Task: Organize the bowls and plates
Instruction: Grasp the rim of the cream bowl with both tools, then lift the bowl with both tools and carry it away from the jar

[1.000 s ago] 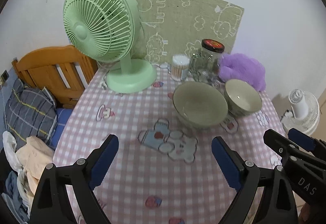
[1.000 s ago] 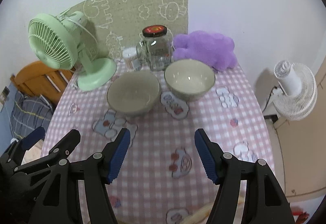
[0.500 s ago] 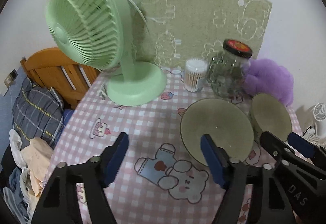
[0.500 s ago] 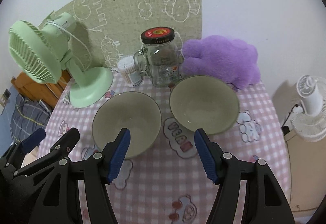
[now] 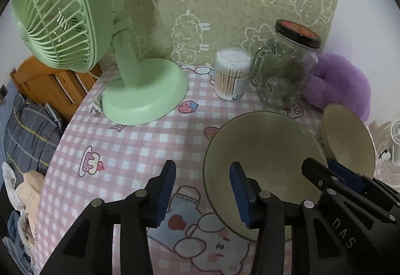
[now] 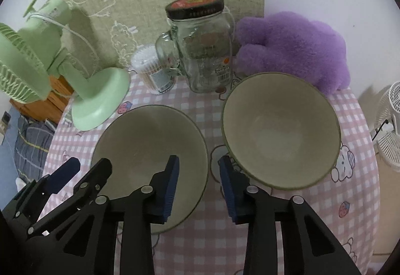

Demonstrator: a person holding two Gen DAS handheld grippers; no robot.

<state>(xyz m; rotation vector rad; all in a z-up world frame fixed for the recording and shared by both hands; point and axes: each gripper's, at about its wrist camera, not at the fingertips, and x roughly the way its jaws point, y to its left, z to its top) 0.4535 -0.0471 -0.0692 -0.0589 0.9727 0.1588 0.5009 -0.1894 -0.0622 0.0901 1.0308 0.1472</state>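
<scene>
Two grey-green bowls stand side by side on the pink checked tablecloth. The left bowl sits between both grippers. My left gripper is open, its jaws astride the left rim of this bowl, one finger inside and one outside. My right gripper is open, astride the same bowl's right rim; its right finger stands in the gap before the right bowl. Neither gripper holds anything.
A green desk fan stands at the back left. A cotton swab tub, a glass jar with black lid and a purple plush toy line the back. A white fan stands off the table's right.
Both grippers have moved forward and down toward the bowls. Both have narrowed their jaws and now straddle opposite rims of the left bowl.
</scene>
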